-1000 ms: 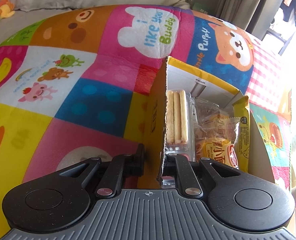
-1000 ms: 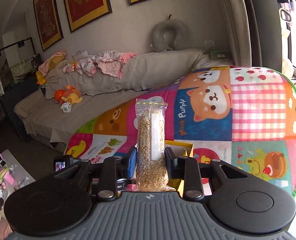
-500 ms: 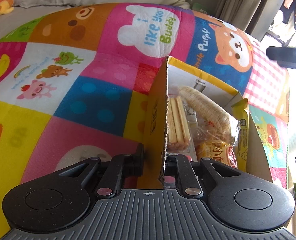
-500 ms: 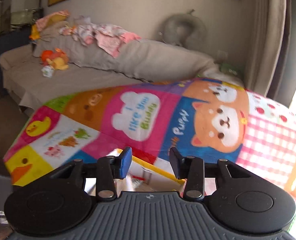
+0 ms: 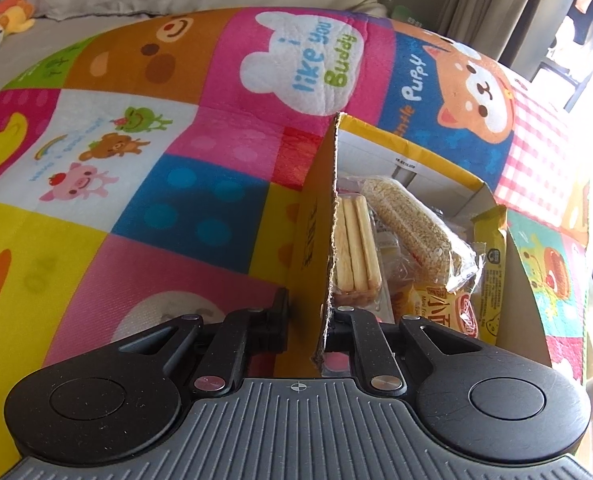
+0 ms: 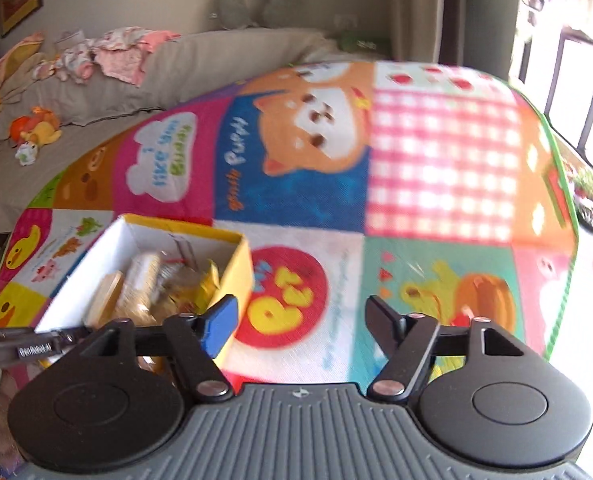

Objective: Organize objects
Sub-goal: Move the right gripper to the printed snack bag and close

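A yellow cardboard box (image 5: pixel 316 216) stands on the colourful play mat (image 5: pixel 200 184). My left gripper (image 5: pixel 306 312) is shut on the box's near left wall. Inside lie a clear bag of grain (image 5: pixel 412 224), a pack of biscuit sticks (image 5: pixel 352 248) and several yellow snack packets (image 5: pixel 448 304). In the right wrist view the same box (image 6: pixel 240 264) sits low on the left. My right gripper (image 6: pixel 300 316) hovers to the right of the box over the mat, its jaws opening wide with nothing between them.
A grey sofa (image 6: pixel 216 56) with clothes (image 6: pixel 120 48) and plush toys (image 6: pixel 36 128) runs along the back. Curtains and a bright window (image 6: pixel 568 72) stand at the right. The mat's green edge (image 6: pixel 560 184) drops off at the right.
My right gripper let go of the grain bag, which now lies in the box. It then swung right and down and its jaws spread. The left gripper kept its hold on the box wall.
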The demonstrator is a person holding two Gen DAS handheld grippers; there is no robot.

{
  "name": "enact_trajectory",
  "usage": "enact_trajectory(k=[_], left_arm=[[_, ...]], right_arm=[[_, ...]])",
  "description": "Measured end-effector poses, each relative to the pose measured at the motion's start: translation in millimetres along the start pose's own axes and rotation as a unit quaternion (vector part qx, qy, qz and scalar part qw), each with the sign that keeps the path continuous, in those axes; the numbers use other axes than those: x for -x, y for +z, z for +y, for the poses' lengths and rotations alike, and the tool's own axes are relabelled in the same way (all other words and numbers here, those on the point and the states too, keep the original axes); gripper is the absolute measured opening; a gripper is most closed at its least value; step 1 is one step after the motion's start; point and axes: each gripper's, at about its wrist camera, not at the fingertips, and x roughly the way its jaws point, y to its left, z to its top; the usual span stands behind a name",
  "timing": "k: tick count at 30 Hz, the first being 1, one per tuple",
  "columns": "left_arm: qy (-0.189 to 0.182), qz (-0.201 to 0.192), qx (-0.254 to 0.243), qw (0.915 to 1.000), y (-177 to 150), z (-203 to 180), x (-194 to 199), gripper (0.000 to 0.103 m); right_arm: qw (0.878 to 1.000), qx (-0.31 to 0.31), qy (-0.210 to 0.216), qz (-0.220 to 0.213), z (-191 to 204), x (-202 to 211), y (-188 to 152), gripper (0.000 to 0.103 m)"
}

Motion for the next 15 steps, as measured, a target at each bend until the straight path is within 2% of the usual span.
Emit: enact_trajectory(k=[4, 7, 11, 13, 15], left_arm=[[0.019, 0.002, -0.002, 0.9998, 1, -5, -5, 0.012], [0.023, 0.003, -0.001, 0.9997, 2, -6, -7, 0.012], [0.029, 0.007, -0.004, 0.9995, 2, -8, -10, 0.011], [0.033, 0.010, -0.005, 0.9994, 3, -8, -11, 0.011], [0.036, 0.013, -0.004, 0.9993, 3, -9, -13, 0.011]], right_arm=[[0.999, -0.026, -0.014, 0.018, -26, 5, -25, 0.078], [0.999, -0.043, 0.011, 0.028, -36, 9, -46, 0.082], [0.997, 0.011, 0.068, 0.045, -6, 9, -86, 0.086], [0.995, 0.045, 0.078, 0.048, 18, 5, -99, 0.085], [0.993, 0.067, 0.084, 0.044, 36, -2, -105, 0.079]])
